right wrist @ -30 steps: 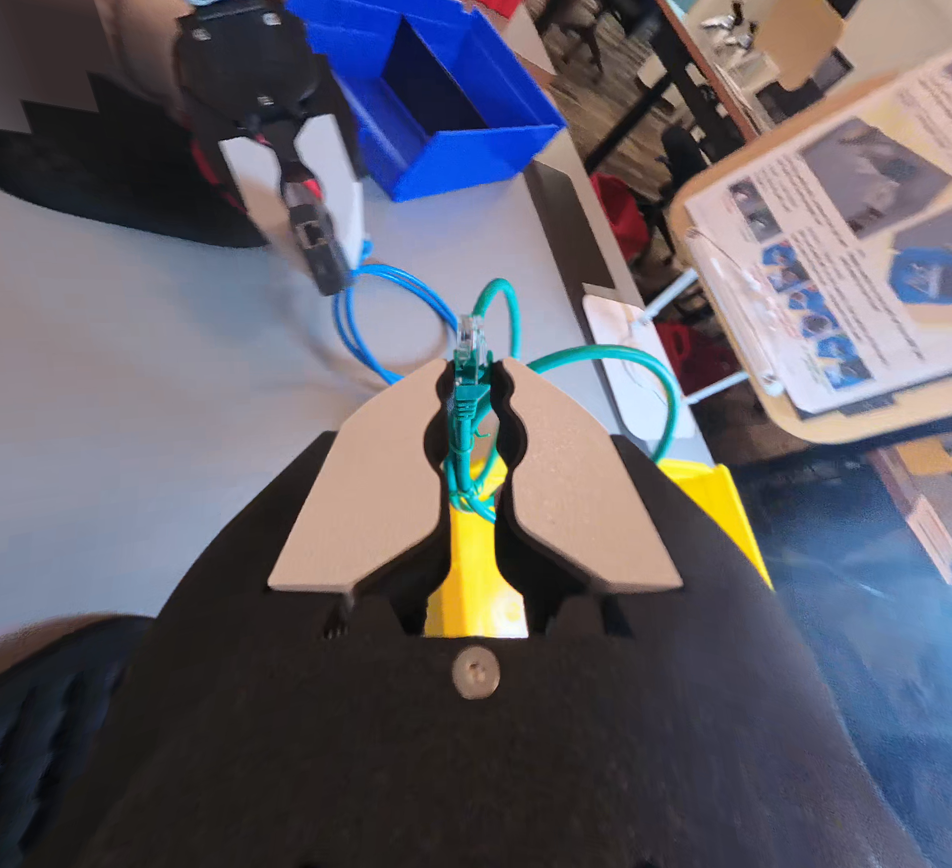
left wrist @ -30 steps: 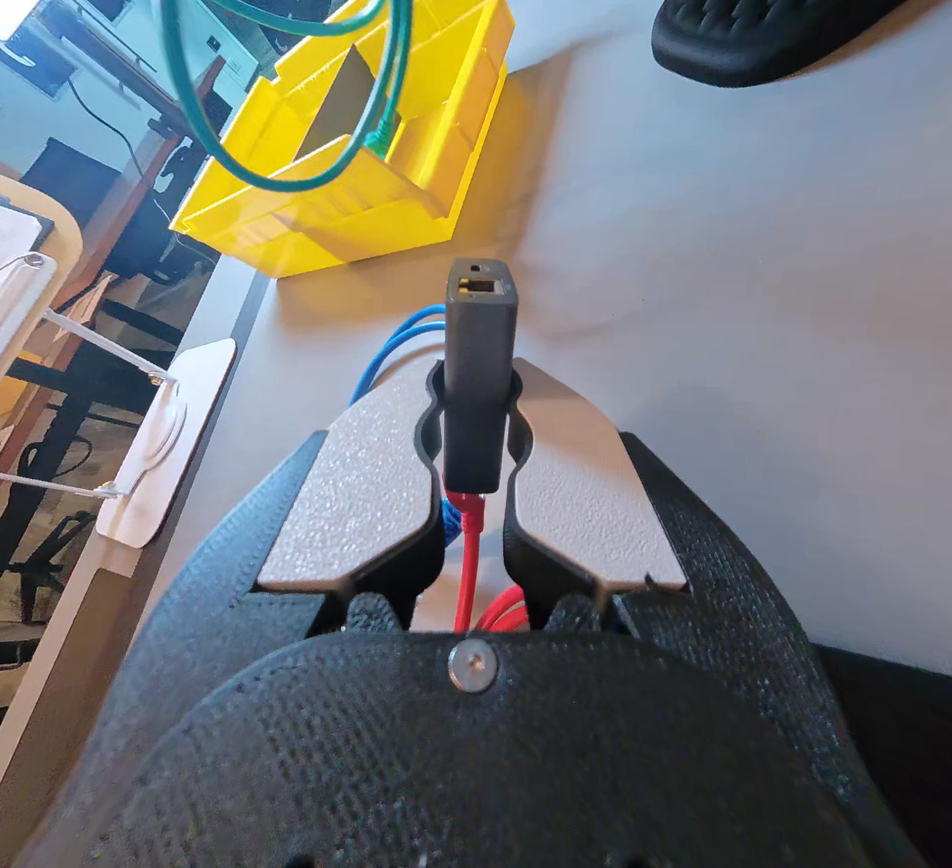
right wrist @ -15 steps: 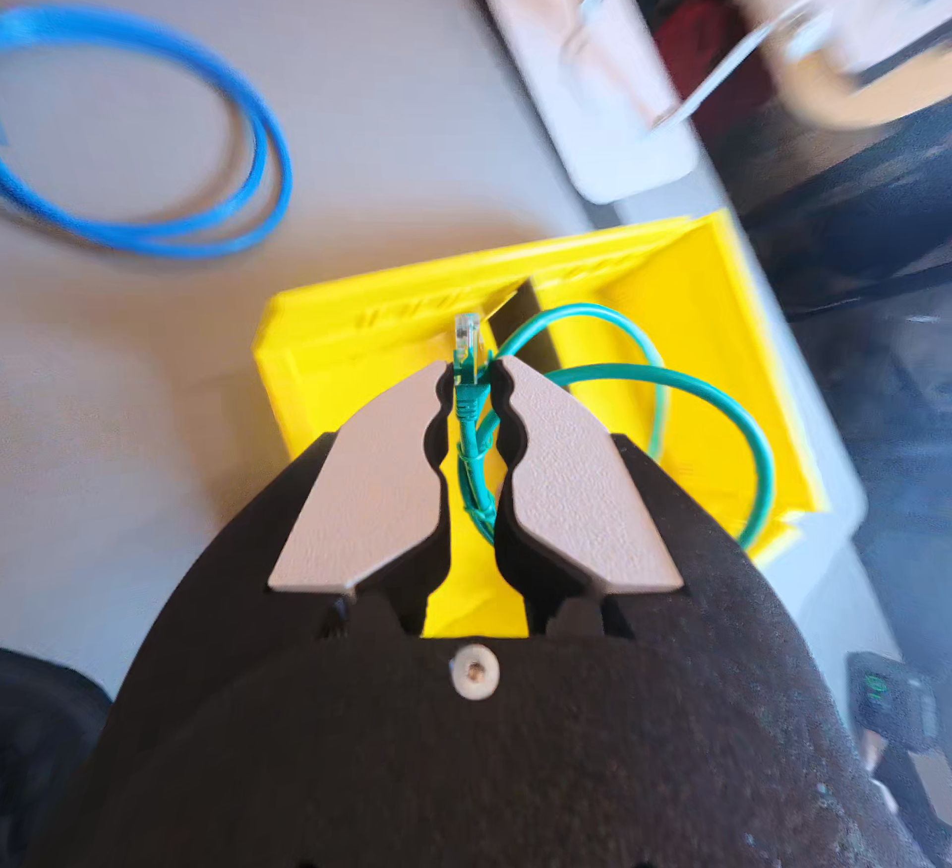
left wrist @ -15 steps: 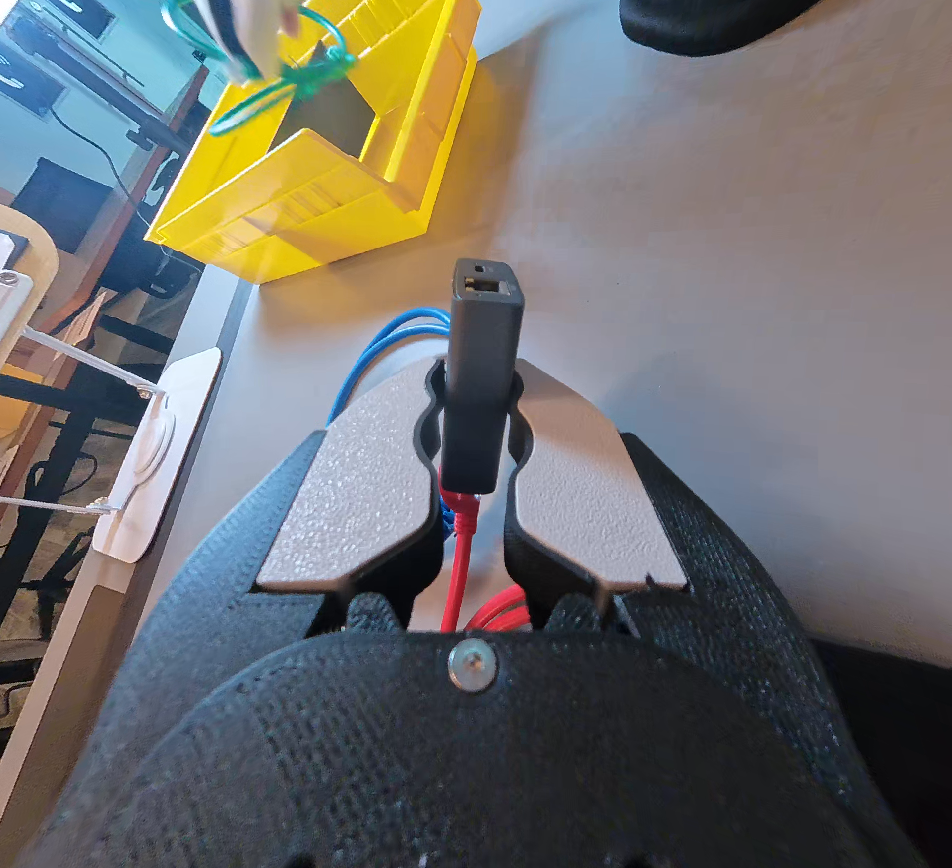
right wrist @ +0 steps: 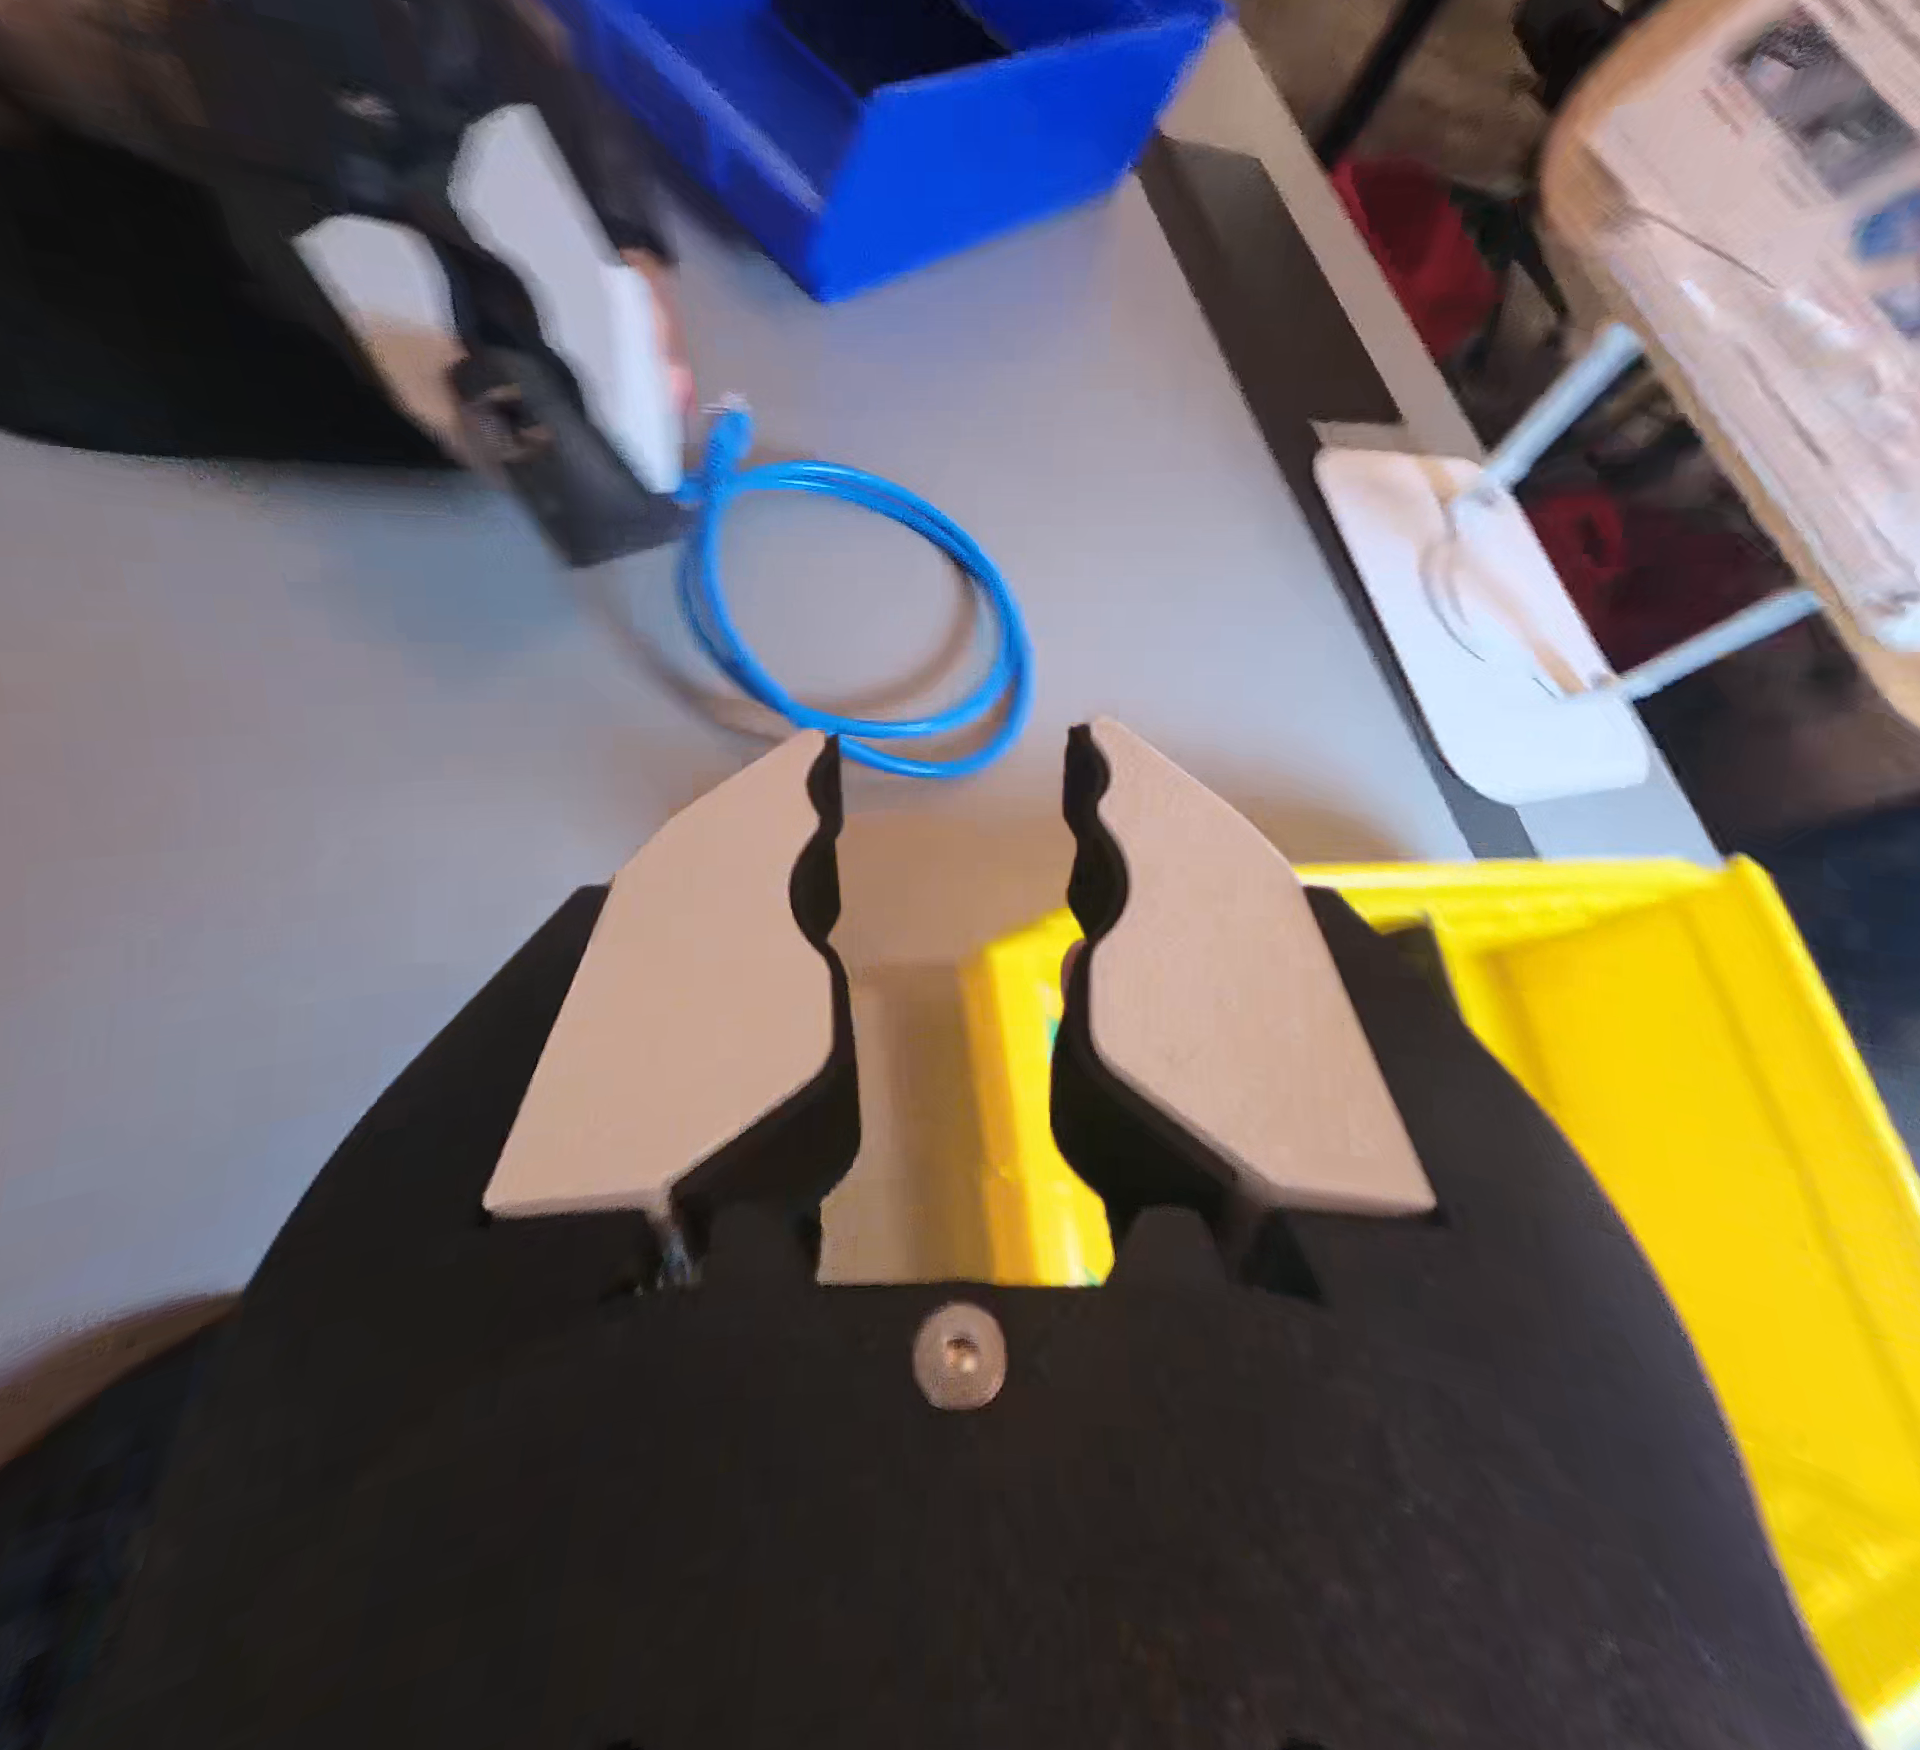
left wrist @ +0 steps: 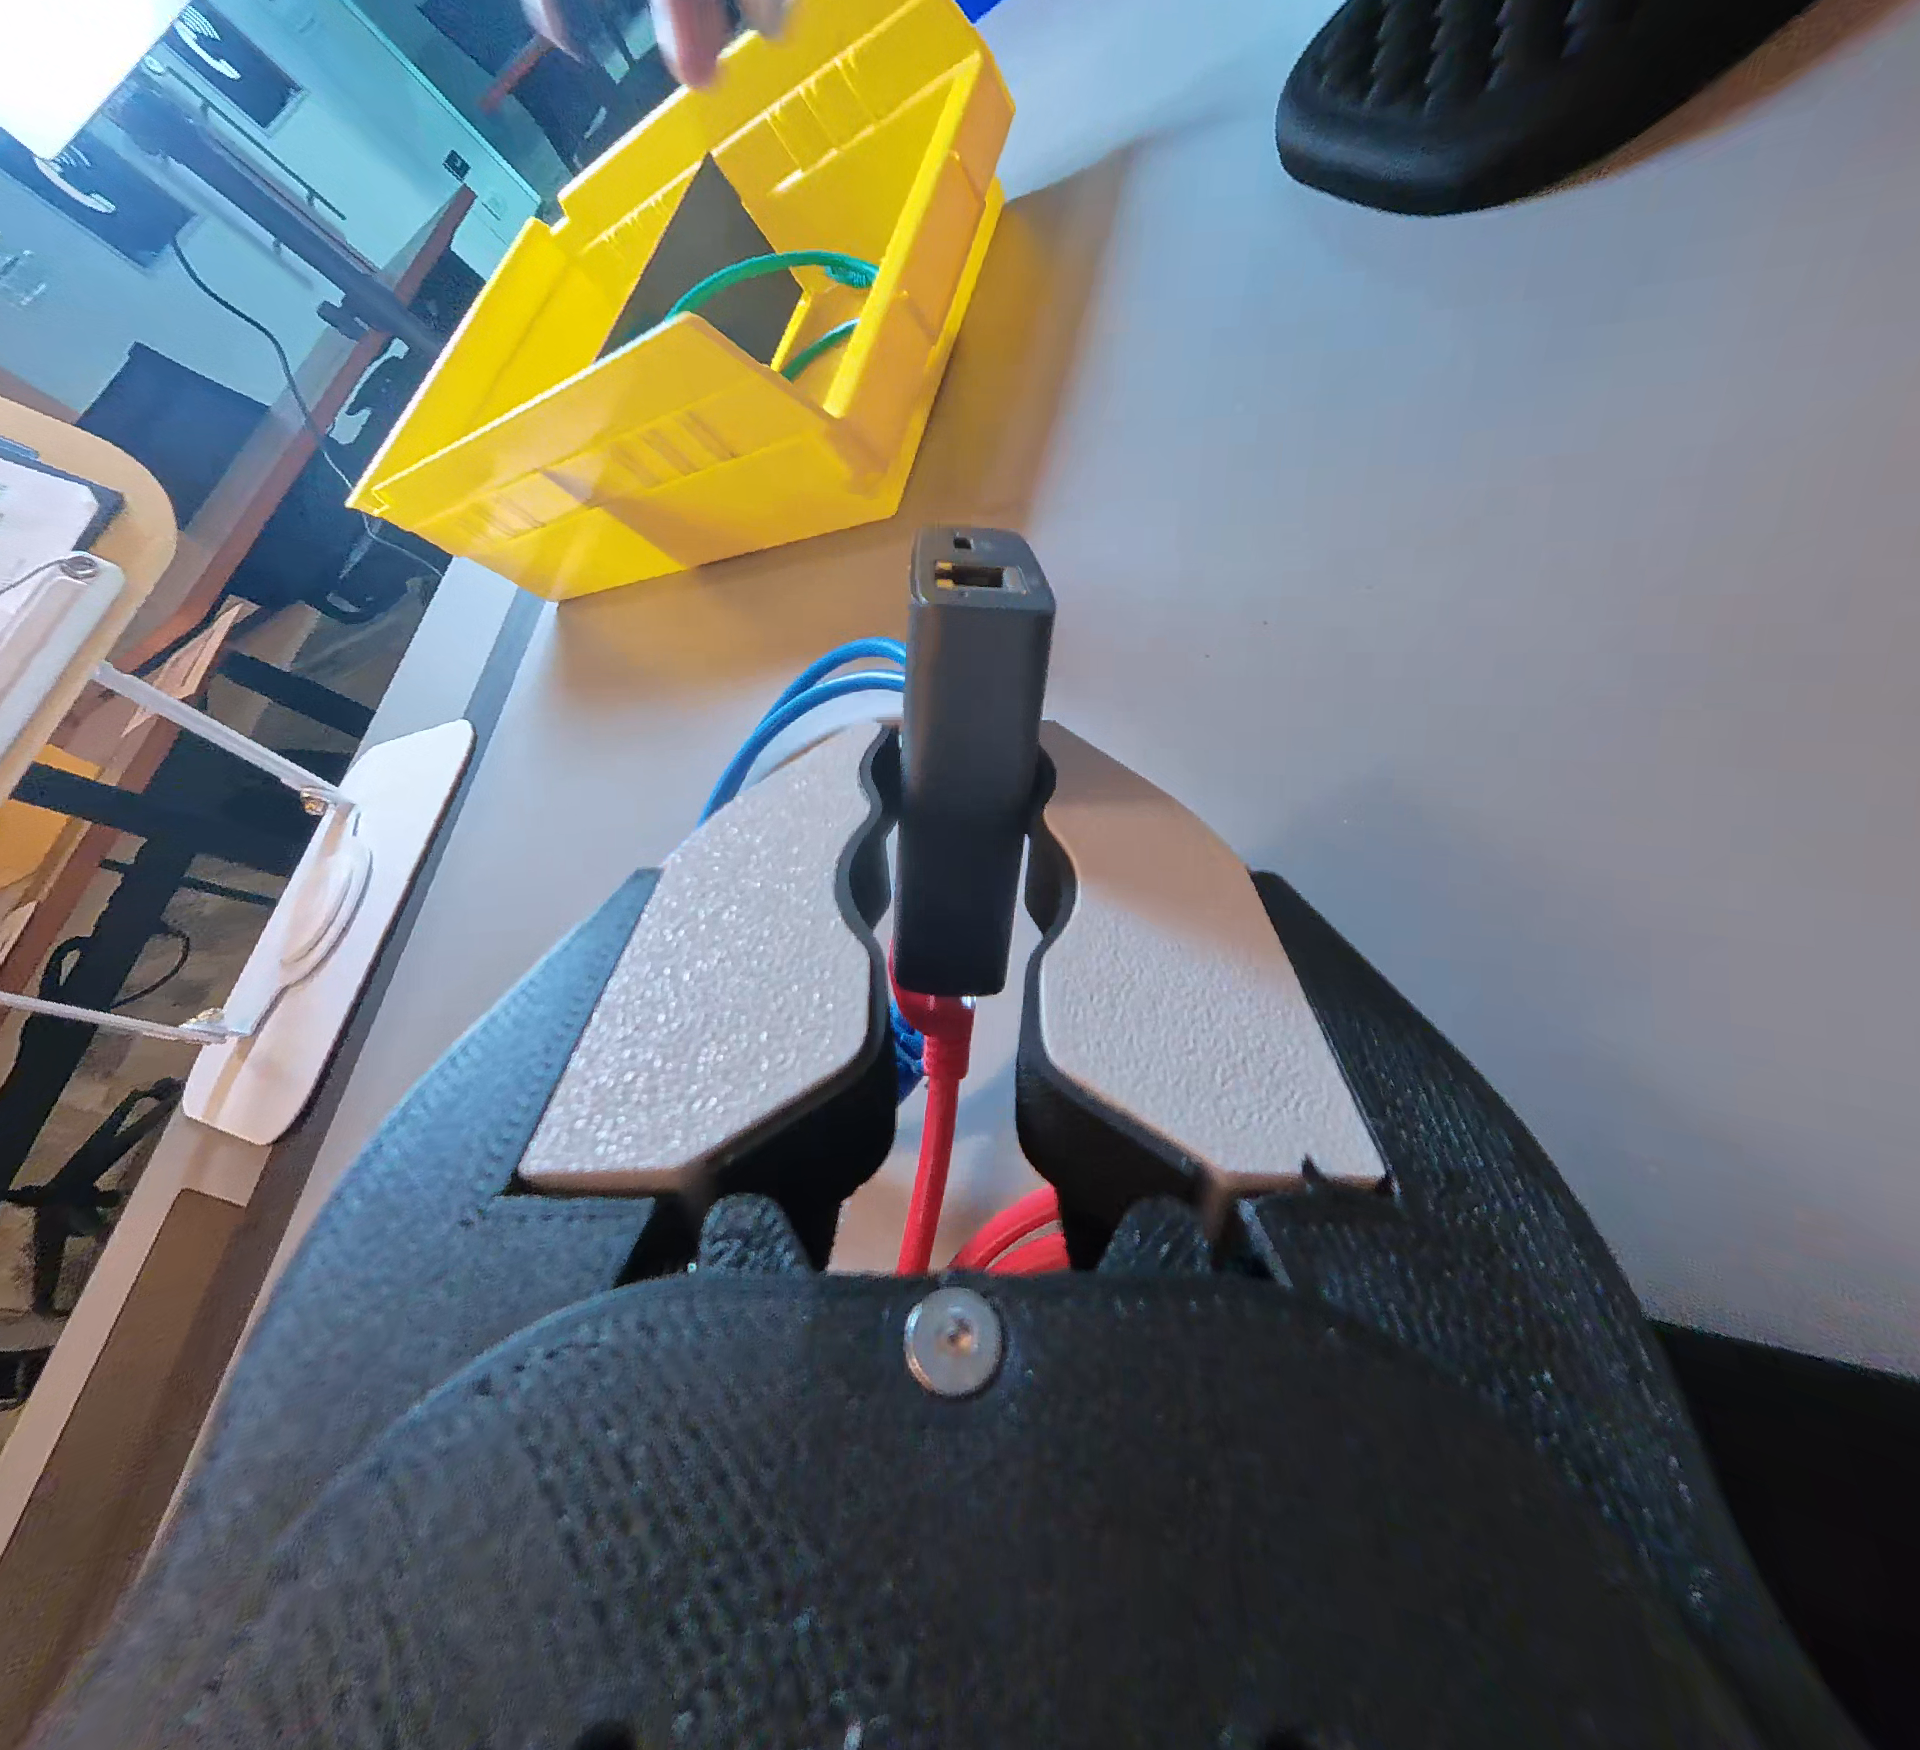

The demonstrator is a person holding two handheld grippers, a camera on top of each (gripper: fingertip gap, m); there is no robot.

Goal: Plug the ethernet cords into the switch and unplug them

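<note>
Your left gripper point(left wrist: 961, 827) pinches the black switch point(left wrist: 971, 765); your right gripper point(right wrist: 951, 744) is spread, holding nothing.

Red cord point(left wrist: 940, 1139) is plugged into the switch's near end; far port faces fwd. Blue cord point(right wrist: 852, 620) lies coiled on the grey bench point(right wrist: 260, 765) w/ green cord point(left wrist: 774, 287) in the yellow bin point(left wrist: 665, 474). Blue bin point(right wrist: 997, 131) farther off.

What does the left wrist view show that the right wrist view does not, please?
Only the left wrist view shows the green cord lying inside the yellow bin and the red cord plugged into the black switch, which the left gripper clamps. Only the right wrist view shows the blue bin's interior and the right gripper open and empty. Both show the yellow bin, the blue cord, the switch and the grey table.
</note>
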